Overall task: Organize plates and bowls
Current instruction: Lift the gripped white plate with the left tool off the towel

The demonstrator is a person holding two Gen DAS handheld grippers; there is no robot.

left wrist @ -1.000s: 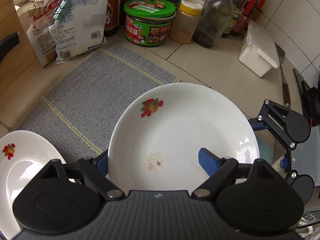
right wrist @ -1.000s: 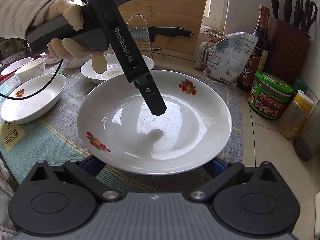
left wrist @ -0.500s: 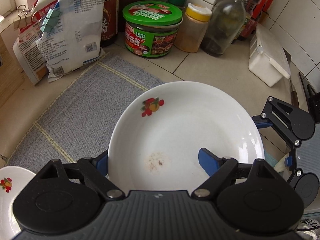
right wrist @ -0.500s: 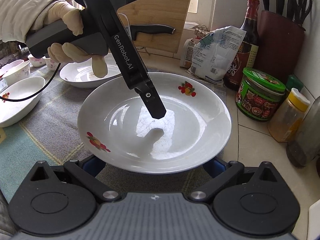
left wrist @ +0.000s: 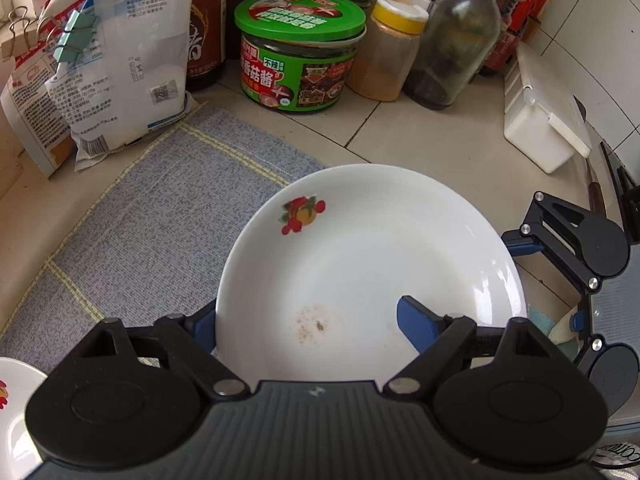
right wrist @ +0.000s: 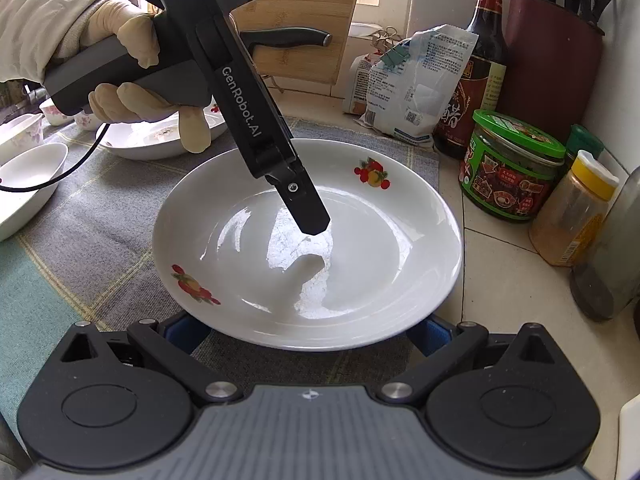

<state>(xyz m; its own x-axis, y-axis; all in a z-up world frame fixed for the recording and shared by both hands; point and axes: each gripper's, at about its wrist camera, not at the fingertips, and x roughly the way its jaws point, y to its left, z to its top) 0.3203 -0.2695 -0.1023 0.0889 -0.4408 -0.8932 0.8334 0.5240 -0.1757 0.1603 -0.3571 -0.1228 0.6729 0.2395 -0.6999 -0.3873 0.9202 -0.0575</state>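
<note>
A white deep plate with fruit decals hangs just above the grey mat. My left gripper straddles its rim. One blue finger lies over the inside; the other is tucked under the outer wall, and the plate stays fixed in this grip. In the right wrist view a gloved hand holds that gripper, and its finger reaches into the plate. My right gripper has both fingers spread wide beneath the plate, their tips hidden. Its body shows at the plate's right edge.
Close behind stand a green-lidded jar, a yellow-capped spice jar, a glass bottle, a white box and clipped bags. More white plates and a bowl sit left on the mat. A knife block is at the wall.
Both grippers have carried the plate along the mat towards the jars, which now look nearer. The other plates have slid off to the left. Neither grip has altered.
</note>
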